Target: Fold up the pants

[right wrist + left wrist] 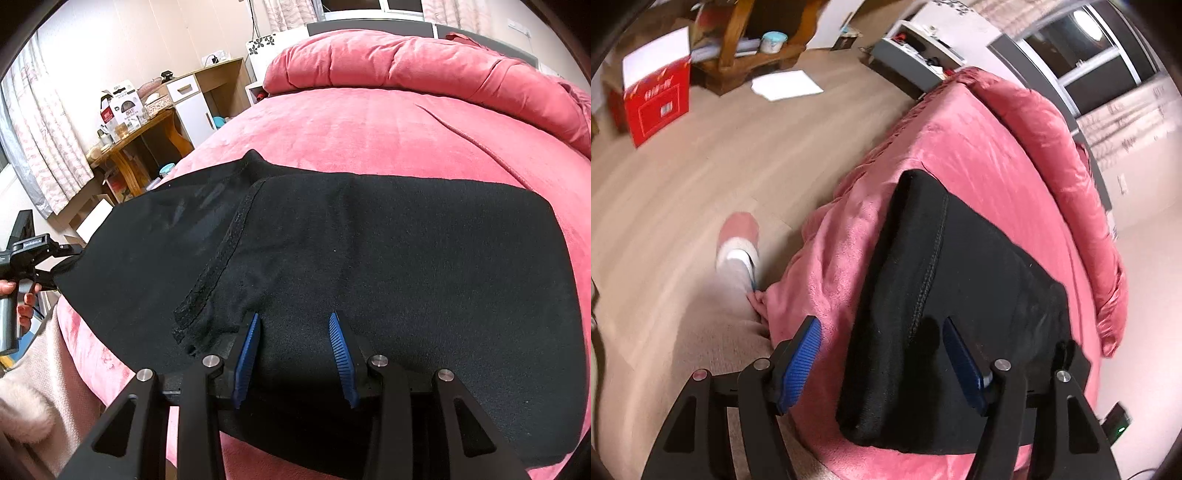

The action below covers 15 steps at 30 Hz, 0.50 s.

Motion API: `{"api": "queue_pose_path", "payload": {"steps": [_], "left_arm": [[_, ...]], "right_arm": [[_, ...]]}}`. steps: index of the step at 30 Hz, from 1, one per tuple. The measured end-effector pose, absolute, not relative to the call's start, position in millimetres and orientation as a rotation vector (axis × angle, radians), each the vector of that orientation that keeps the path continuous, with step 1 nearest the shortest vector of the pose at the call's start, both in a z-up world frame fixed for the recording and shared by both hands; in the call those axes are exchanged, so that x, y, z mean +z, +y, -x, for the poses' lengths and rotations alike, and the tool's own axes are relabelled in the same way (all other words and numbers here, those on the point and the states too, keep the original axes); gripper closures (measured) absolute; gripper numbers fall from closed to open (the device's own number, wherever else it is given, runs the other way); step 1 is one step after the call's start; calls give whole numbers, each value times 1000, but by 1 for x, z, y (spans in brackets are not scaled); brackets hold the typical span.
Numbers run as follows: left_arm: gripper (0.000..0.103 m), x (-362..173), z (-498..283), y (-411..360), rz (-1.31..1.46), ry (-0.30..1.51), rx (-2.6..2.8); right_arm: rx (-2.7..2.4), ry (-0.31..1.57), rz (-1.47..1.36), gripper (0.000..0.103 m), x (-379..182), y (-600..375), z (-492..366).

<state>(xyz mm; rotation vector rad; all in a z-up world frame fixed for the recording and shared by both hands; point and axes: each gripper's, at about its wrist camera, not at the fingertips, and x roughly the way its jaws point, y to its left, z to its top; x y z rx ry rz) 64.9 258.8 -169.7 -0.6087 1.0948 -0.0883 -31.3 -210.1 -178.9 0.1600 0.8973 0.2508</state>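
Note:
Black pants [369, 251] lie folded on the pink bed [369, 129]; they also show in the left wrist view [960, 295]. My left gripper [882, 328] is open, its blue pads [803, 354] spread over the near edge of the pants. In the right wrist view the left gripper [55, 258] sits at the pants' left corner. My right gripper [295, 325] is open just above the near part of the pants, blue pads [247, 354] apart, holding nothing.
A rolled pink duvet [424, 62] lies at the bed's head. A wooden table [140, 136] with boxes stands left of the bed. A red box [657, 99] and white paper [786, 85] lie on the floor. The person's slippered foot [738, 240] stands by the bed.

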Motion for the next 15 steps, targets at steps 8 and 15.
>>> {"api": "queue_pose_path", "payload": {"steps": [8,15], "left_arm": [[71,-162,-64,240,445,1107,-49],[93,-119,-60,220,422,966,-81]], "right_arm": [[251,897,-160,63,-179,-211,31],[256,891,-180,63,-178,-214,32]]}}
